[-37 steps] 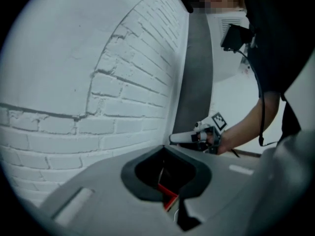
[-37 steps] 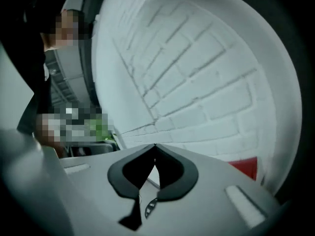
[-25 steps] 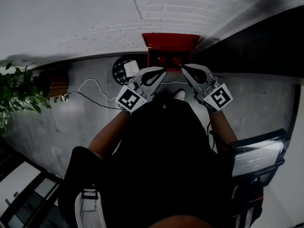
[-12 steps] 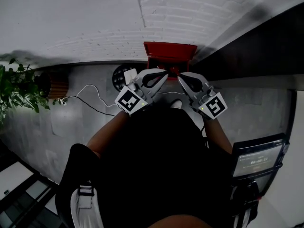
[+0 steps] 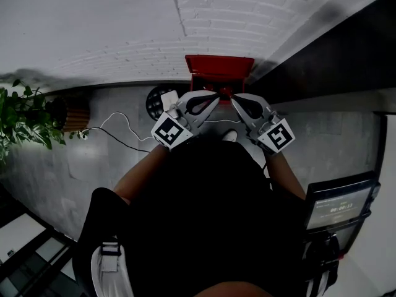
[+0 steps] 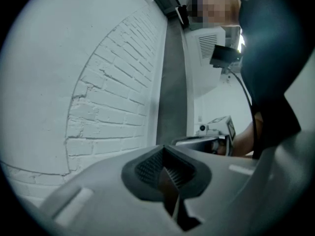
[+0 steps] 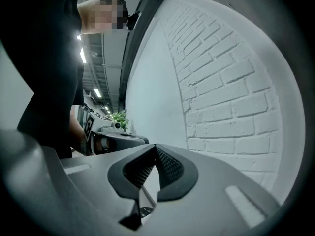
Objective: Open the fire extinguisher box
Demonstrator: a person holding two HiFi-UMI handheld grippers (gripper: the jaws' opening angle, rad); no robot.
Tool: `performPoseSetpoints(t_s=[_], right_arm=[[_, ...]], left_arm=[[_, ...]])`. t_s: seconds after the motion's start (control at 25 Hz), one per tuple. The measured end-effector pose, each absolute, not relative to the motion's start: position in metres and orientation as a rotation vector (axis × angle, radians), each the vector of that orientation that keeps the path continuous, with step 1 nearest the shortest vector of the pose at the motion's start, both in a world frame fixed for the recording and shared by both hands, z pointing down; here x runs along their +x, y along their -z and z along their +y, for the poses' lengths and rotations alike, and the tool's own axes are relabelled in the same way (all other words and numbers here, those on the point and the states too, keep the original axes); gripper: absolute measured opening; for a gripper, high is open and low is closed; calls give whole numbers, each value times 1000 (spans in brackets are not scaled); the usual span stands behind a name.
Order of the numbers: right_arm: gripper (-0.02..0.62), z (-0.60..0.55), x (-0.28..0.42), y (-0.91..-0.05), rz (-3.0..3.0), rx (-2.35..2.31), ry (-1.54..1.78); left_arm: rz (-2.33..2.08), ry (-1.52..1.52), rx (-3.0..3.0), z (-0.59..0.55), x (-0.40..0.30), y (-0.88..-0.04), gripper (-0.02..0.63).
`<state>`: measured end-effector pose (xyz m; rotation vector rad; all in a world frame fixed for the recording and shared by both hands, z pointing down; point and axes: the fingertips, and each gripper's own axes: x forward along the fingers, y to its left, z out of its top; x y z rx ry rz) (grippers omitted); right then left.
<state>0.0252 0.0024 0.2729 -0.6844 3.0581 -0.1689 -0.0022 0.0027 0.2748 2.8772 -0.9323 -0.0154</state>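
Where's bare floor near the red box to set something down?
Free: grey concrete floor right of the right gripper, along the dark wall panel. Crowded: left of the red fire extinguisher box, with a round black object and white cable; the left gripper shares its front.

The left gripper [image 6: 164,149] holds its fingers [image 6: 147,167] together before a white brick wall [image 6: 108,97], the right gripper [image 6: 183,142] just beyond.

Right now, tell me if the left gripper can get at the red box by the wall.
Probably yes: in the head view the left gripper is right at the red box, nothing between them.
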Motion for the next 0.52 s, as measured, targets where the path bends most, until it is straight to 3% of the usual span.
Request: performPoseSetpoints(t_s=[0.52], right_arm=[[8, -2, 24, -272, 3054, -700, 175]], left_arm=[[-913, 25, 2884, 4, -2, -278, 3]])
